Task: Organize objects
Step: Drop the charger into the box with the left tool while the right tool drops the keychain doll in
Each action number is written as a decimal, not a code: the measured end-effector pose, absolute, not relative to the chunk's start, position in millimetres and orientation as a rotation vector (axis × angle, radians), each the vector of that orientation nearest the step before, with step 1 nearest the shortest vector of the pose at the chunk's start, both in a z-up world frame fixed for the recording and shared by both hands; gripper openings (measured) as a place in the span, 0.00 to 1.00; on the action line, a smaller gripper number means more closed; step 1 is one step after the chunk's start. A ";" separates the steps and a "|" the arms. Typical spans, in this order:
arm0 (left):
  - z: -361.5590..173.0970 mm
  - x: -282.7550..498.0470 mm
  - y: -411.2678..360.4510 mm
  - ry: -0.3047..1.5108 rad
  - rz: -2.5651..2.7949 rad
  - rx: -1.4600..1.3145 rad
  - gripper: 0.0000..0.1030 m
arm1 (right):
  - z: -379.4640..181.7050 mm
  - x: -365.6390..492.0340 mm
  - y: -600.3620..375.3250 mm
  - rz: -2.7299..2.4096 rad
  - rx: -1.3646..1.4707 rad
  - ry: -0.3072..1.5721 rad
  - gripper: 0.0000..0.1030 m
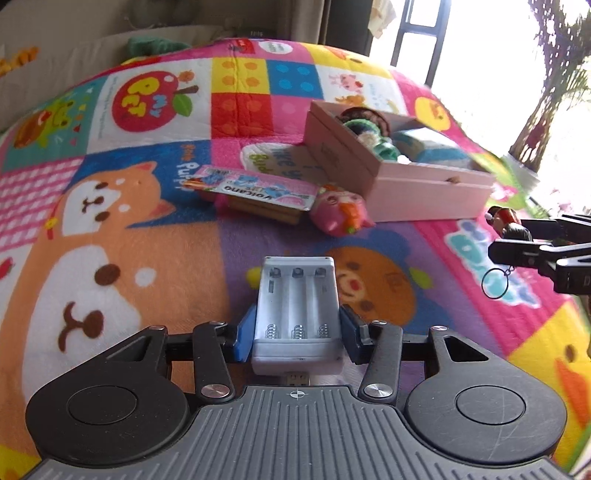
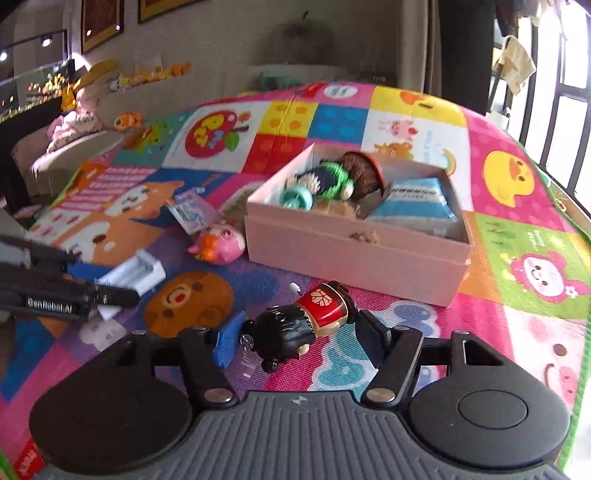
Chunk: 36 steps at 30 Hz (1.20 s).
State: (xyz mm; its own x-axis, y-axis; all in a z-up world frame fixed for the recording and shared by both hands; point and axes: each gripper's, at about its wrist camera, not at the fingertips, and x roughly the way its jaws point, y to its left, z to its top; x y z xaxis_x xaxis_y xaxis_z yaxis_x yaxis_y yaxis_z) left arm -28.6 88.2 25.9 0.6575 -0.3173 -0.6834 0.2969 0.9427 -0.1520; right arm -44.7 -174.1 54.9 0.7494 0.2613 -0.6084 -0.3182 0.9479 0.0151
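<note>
Where blur smears it, the pink box's (image 2: 354, 254) contents stay unclear.

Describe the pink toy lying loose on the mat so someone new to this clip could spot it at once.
Find the pink cardboard box sitting on the colourful patchwork mat. Just outside its near-left corner, on the purple patch, lies the pink toy, beside a flat card packet. It is the only rounded, glossy thing there: a chubby pink figure with an orange part on its front, neither boxed nor gripped.

Bright barred window (image 2: 554, 110) right; framed pictures (image 2: 101, 22) on wall; sofa (image 2: 55, 155), perhaps.
</note>
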 end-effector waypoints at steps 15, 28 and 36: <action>124.0 70.7 -23.2 0.541 -0.535 -0.192 0.51 | 127.3 -68.1 -242.3 0.168 0.029 0.446 0.64; 68.1 58.7 26.3 0.620 -0.437 -0.276 0.49 | 119.5 -39.6 -246.9 0.129 0.055 0.516 0.64; 40.0 17.9 60.3 0.694 -0.421 -0.248 0.48 | 152.1 48.1 -246.0 0.123 0.222 0.601 0.75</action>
State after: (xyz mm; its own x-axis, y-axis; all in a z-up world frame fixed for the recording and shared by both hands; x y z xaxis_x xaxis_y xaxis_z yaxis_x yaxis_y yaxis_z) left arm 17.9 60.3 40.0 0.6895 -0.4536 -0.5646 0.2912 0.8874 -0.3574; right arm 48.1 -246.0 152.1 0.8183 0.1787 -0.5463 -0.0498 0.9689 0.2422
